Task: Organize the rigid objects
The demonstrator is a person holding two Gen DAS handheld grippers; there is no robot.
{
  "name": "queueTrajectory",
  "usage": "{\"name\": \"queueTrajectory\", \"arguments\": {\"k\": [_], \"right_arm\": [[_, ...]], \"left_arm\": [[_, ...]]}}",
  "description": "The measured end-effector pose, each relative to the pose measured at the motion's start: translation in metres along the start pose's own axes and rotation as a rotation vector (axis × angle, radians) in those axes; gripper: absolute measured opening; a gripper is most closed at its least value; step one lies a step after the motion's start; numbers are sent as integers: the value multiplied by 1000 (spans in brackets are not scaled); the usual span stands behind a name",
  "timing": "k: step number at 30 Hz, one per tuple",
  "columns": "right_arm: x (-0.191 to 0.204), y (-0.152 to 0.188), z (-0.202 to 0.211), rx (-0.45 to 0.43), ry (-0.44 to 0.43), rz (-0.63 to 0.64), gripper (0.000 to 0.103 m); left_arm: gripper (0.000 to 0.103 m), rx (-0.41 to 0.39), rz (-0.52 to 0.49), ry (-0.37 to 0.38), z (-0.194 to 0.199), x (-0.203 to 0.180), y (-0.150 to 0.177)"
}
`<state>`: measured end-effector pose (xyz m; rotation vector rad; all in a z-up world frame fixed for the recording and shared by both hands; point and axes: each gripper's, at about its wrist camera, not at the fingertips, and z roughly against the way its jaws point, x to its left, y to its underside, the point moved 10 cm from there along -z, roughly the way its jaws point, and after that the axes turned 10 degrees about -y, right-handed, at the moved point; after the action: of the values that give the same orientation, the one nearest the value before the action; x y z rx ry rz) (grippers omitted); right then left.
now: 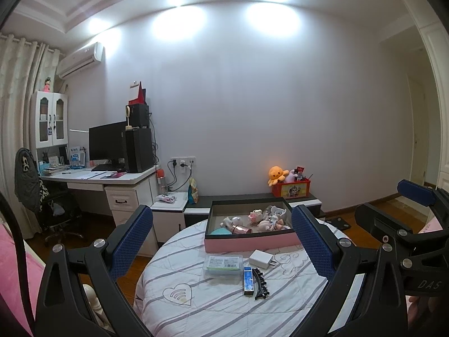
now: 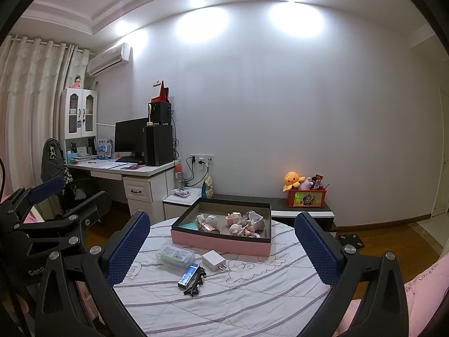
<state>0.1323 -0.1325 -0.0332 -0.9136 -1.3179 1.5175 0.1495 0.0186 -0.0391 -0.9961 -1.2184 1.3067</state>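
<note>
A round table (image 1: 196, 314) (image 2: 252, 303) with a striped quilted cover holds a pink box (image 1: 249, 243) (image 2: 219, 243) with small figurines and a pink bottle inside. In front of the box lie a clear plastic case (image 1: 223, 264) (image 2: 175, 255), a white charger plug (image 1: 262, 258) (image 2: 213, 260), a blue tube (image 1: 248, 280) (image 2: 188, 274) and a black hair clip (image 1: 261, 283) (image 2: 196, 282). My left gripper (image 1: 221, 241) is open and empty, held above the table's near side. My right gripper (image 2: 221, 248) is also open and empty, to the right of the left one.
A desk (image 1: 112, 178) with a monitor, a computer tower and a chair stands at the left. A low dark bench (image 2: 280, 205) behind the table carries a red bin (image 2: 306, 198) of toys. Wooden floor lies to the right.
</note>
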Motion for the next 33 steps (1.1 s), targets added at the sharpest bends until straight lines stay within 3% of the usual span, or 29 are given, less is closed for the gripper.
{"name": "queueTrajectory", "arguments": {"k": [10,16,20,26,33], "right_arm": [[-2,16,-17,41,0,-11,103],[-8,43,-44,110,-1,-31,103],[-14,71,-71,181,-10,-47,103],[-18,134,-120,358,-36,-87,103],[-17,187,-167,526,-51,-117,103]], "left_arm": [[101,62,-4,14,-24,-4,25],[103,171,0,48,-61,-10,63],[103,268,-7,49,-88,-11,99],[103,421,-18,29,-124,1,157],[103,498,2,32,-147,14,186]]}}
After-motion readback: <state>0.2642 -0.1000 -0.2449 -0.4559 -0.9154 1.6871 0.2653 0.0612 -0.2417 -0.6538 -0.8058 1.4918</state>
